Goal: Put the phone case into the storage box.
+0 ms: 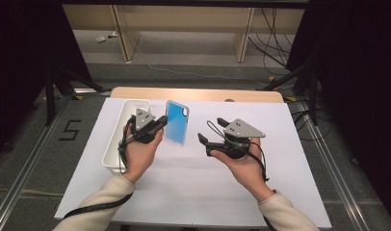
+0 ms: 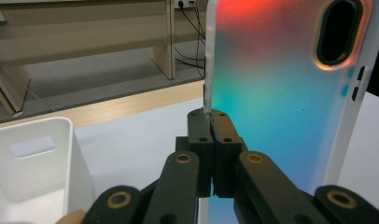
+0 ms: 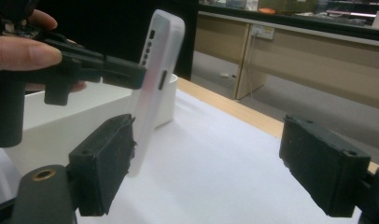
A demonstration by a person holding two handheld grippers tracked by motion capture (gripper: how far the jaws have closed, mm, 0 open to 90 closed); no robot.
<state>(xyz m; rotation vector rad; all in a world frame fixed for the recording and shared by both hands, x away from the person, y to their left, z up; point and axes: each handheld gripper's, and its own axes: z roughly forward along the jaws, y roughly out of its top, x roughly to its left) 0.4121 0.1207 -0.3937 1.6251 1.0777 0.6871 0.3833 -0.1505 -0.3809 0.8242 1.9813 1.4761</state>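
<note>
My left gripper [image 1: 161, 123] fingers [image 2: 211, 140] pinched tight on the phone case [image 1: 177, 121] edge, case held upright above the tabletop [image 1: 193, 187], my right gripper [image 1: 206, 144] fingers [image 3: 103, 163] spread wide, gripping nothing, just beside the case, white bin [image 1: 117, 144] at left

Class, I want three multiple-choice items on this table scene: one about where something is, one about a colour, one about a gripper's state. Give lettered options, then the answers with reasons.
1. Where is the white bin?
A. Near the table's left edge
B. At the table's right edge
C. On the floor

2. What colour is the phone case seen from above?
A. Red
B. Blue
C. Black

3. How do the jaws of the right gripper stand?
A. Shut on the case
B. Shut on nothing
C. Wide open

Answers:
1 A, it sits beside the left gripper.
2 B, its face shows blue in the high view.
3 C, a wide gap separates the jaws.
</note>
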